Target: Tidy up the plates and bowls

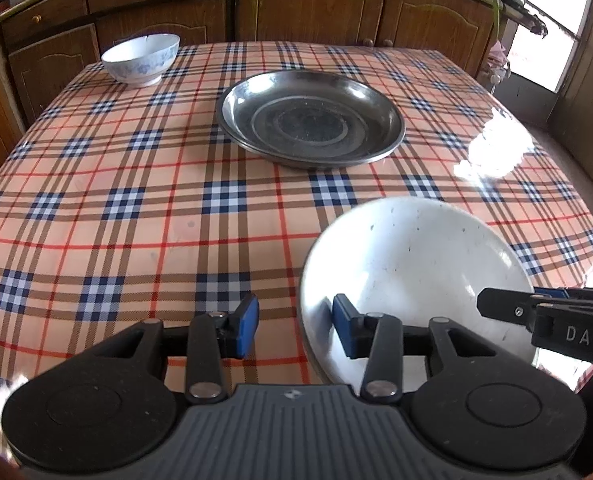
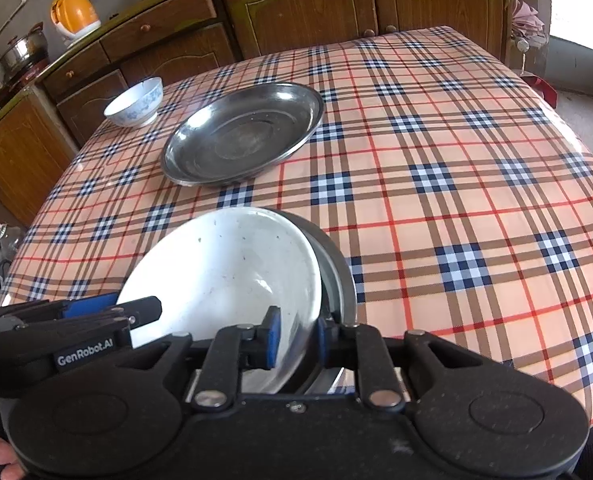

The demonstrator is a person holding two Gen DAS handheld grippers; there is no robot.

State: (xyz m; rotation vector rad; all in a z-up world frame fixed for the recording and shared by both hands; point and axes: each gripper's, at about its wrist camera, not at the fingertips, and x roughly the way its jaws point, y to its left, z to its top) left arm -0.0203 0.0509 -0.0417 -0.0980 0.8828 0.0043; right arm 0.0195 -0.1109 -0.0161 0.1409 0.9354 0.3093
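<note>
Now, at the upper left of the left wrist view a blue-patterned porcelain bowl sits on the plaid-clothed table, and a steel plate lies at upper centre. At lower centre the left claw is released, straddling the near-left rim of a white plate. In the right wrist view the right claw straddles that plate's right rim, its pads looking slack.

both tongs apparently parted, angled downward.

- The white dish sits in a metal plate at the table's near edge.
- Behind it lies another metal plate, with a bowl at its far left.
</note>
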